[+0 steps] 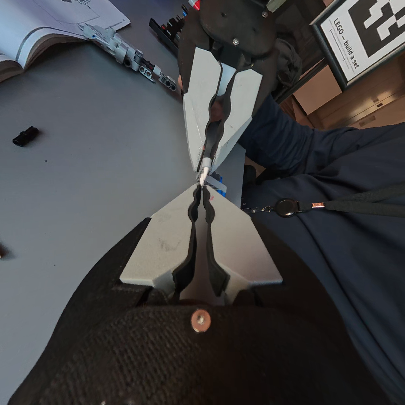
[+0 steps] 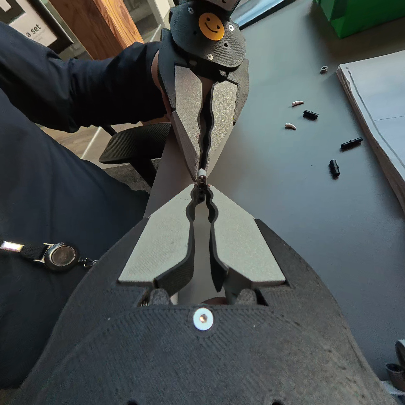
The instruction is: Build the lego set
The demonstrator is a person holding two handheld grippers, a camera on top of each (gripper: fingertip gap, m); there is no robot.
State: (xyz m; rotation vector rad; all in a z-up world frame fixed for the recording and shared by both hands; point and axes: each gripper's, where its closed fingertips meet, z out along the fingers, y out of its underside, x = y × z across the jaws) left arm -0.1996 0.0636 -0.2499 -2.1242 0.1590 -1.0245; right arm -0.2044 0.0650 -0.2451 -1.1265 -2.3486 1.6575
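My two grippers meet tip to tip over the near edge of the grey table [image 1: 87,153]. My right gripper [image 1: 205,169] comes in from above, shut on a small grey sleeve with a white pointed tooth [image 1: 203,174]. The tooth's tip touches the left gripper's tips. My left gripper [image 1: 200,186] is shut on a small grey and blue assembly [image 1: 215,186], mostly hidden behind its fingers. In the right wrist view my right gripper [image 2: 200,186] grips a dark piece with small holes [image 2: 199,192]. The left gripper [image 2: 201,174], which has a smiley sticker, holds a light grey bit against it.
An open instruction booklet [image 1: 43,26] and a partly built grey model [image 1: 122,50] lie at the far left, a black pin [image 1: 25,135] nearer. Two loose white teeth [image 2: 290,126] and black pins [image 2: 351,142] lie by the booklet [image 2: 377,105]. A green box [image 2: 359,15], a framed sign [image 1: 361,39] and a person's dark sleeve border the space. Less than 4 cm separates the two grippers' tips.
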